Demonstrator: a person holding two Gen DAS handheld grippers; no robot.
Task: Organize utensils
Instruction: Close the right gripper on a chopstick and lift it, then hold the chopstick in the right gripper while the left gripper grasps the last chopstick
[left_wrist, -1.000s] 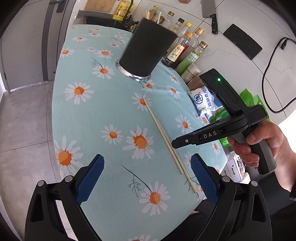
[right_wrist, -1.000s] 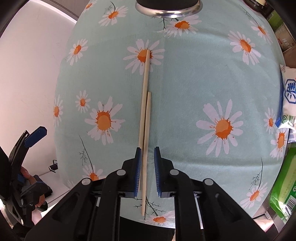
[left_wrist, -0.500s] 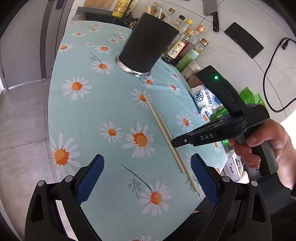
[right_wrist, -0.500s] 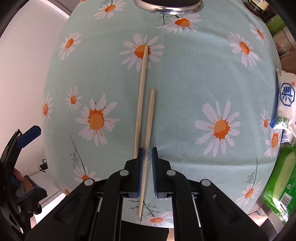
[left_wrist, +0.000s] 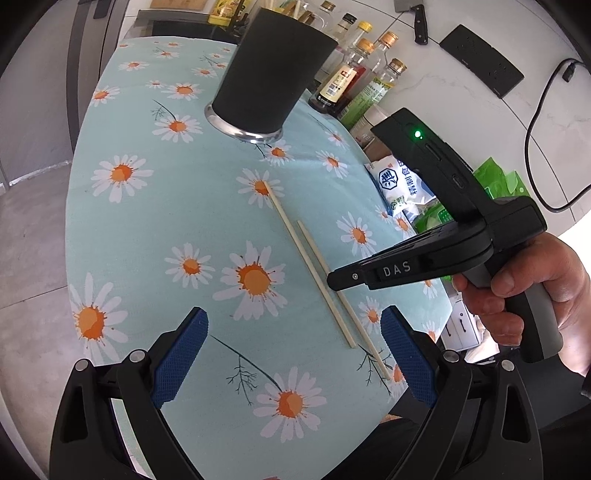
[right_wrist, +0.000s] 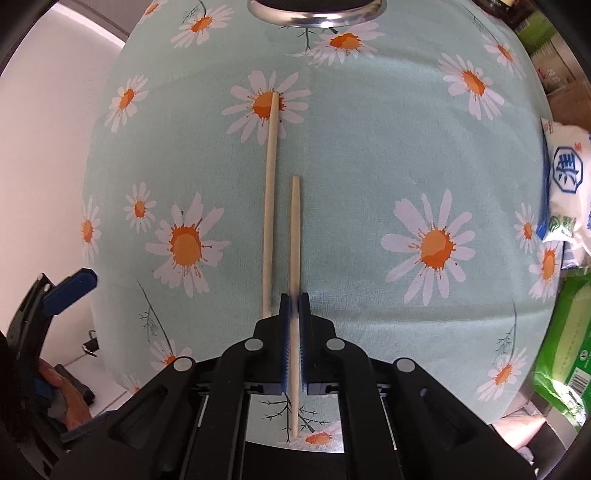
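Observation:
Two pale wooden chopsticks lie side by side on the daisy tablecloth. My right gripper points straight down and is shut on the shorter-looking right chopstick, which runs between its blue pads. The left chopstick lies free just beside the pads. In the left wrist view the right gripper reaches over the right chopstick, held by a hand. My left gripper hovers open over the near table edge, holding nothing. A black utensil cup with a metal base stands at the far end.
Sauce bottles stand behind the cup at the right. A white bag and green packets lie beside the table's right edge. A knife and black power strip rest on the counter.
The right gripper's pads have drawn together onto the right chopstick, which has shifted away from the left one. The left gripper has stayed open and nearly still.

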